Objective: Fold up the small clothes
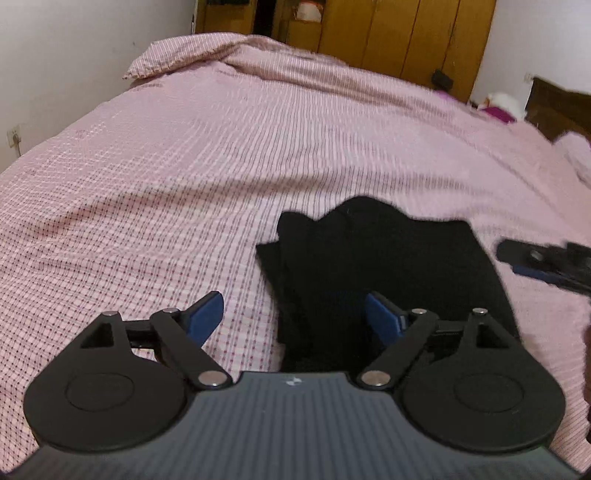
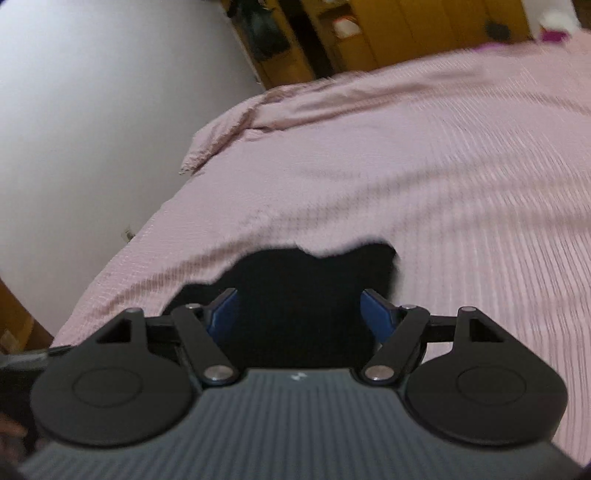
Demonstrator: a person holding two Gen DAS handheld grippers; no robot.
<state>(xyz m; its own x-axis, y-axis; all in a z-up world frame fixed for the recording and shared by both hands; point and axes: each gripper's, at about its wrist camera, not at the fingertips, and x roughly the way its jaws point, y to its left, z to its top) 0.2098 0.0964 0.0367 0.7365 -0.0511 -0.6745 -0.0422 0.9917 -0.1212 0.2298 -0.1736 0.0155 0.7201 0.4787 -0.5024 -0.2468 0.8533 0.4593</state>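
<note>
Left wrist view: the left gripper (image 1: 293,317) stands with its jaws wide apart and nothing clamped between the blue pads (image 1: 207,315). The left pad hangs over bare bedspread; the right one sits over the near edge of the black garment (image 1: 384,266), and whether it touches the cloth cannot be told. The garment lies flat on the pink checked bedspread (image 1: 184,166), just ahead and to the right of centre. Its long axis runs away from the camera, with a wavy, uneven edge at the far end and a folded layer showing along its left side. At the right edge of this view the right gripper (image 1: 546,266) shows blurred just beside the garment, clear of it.

From the right wrist view, the right gripper (image 2: 298,314) also has its jaws spread wide, holding nothing, with the dark garment (image 2: 303,288) filling the gap below them; the picture is smeared.

Farther off, the bedspread bunches into a rumpled fold (image 1: 192,55) near the white wall (image 1: 55,55). Beyond the bed stand yellow-brown wooden wardrobes (image 1: 388,33). To the far right lie a white and magenta soft thing (image 1: 502,105) and a dark wooden headboard (image 1: 561,110).
</note>
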